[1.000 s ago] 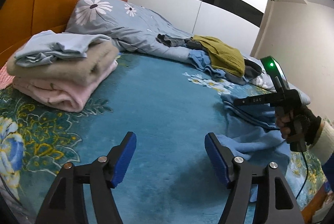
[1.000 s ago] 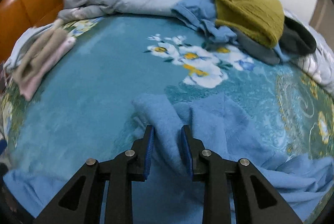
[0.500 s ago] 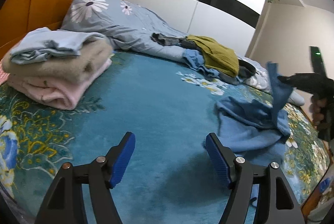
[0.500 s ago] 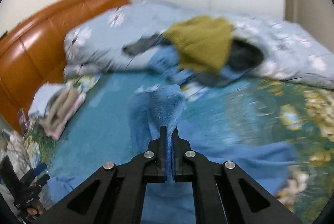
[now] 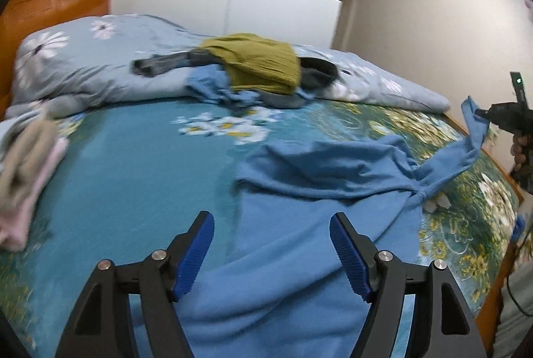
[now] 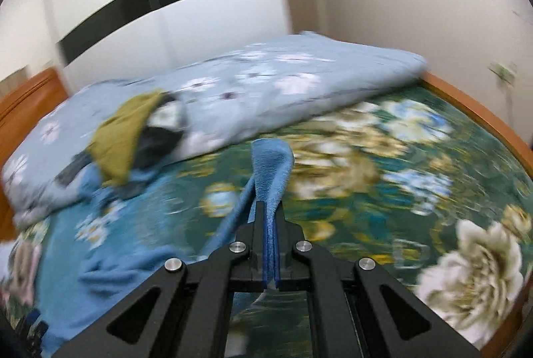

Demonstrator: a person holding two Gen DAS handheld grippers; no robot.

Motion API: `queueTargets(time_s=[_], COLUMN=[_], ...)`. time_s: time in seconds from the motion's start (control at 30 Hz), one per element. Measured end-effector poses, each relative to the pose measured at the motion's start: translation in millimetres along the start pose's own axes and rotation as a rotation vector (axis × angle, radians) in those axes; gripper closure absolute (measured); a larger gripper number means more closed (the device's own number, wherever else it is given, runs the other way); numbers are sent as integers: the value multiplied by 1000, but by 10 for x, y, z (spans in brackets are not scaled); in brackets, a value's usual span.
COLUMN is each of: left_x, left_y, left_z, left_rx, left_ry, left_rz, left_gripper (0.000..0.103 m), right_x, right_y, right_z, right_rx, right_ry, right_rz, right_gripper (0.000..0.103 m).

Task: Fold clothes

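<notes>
The right gripper [image 6: 270,218] is pinching one end of the blue garment [image 5: 299,224], its fingers clamped tight on a strip of cloth [image 6: 271,164] and holding it off the bed [image 5: 133,158] at the right edge. The left gripper [image 5: 271,253] is hovering low over the near part of the same garment, fingers spread wide and holding nothing. The garment is lying spread and creased across the near middle of the bed, not folded. At the left edge a stack [image 5: 23,178] of folded clothes is sitting, blurred. On the far side a heap [image 5: 253,71] of loose clothes is resting against the duvet [image 5: 83,71]. Judging by this, some folding is finished, the blue piece is being laid out, and the heap is waiting.
</notes>
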State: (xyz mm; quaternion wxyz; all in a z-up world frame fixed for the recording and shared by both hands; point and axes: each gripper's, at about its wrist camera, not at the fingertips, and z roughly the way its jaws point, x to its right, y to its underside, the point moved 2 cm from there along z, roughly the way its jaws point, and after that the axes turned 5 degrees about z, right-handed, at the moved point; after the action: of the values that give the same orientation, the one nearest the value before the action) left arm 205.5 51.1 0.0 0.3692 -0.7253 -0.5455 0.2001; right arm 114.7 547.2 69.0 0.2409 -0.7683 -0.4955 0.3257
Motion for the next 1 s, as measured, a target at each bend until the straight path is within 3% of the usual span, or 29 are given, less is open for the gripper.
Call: queueTargets(time_s=[0.17,0.33,0.47,0.53,0.6,0.67,0.83,1.0], left_x=[248,442,424,410,396,382,313,-230], left_y=[-289,-549,-582,-591,-600,-610,-642,-763], left_z=[461,918,1054,1104,1154,1204,1278,768], left_rx=[-37,-77,-97,-104,-112,-120,-128,-24], left_ry=[56,96,105,110,115,120,124,7], left_rz=[64,136,144,144,143,142,137,83], left_gripper=[28,28,28,37,59,90,97,97], right_x=[600,751,756,751,734,712,657,605], right_y=[176,441,504,507,518,523,547,531], right_z=[365,628,609,579,569,565,528,462], right_rx=[-91,-180,-200,-205,-208,-209,-210,-199], right_ry=[100,117,118,112,108,104,86,77], right_rz=[92,90,51,37,23,11,-7,-23], right_gripper=[101,101,100,100,100,100,100,100])
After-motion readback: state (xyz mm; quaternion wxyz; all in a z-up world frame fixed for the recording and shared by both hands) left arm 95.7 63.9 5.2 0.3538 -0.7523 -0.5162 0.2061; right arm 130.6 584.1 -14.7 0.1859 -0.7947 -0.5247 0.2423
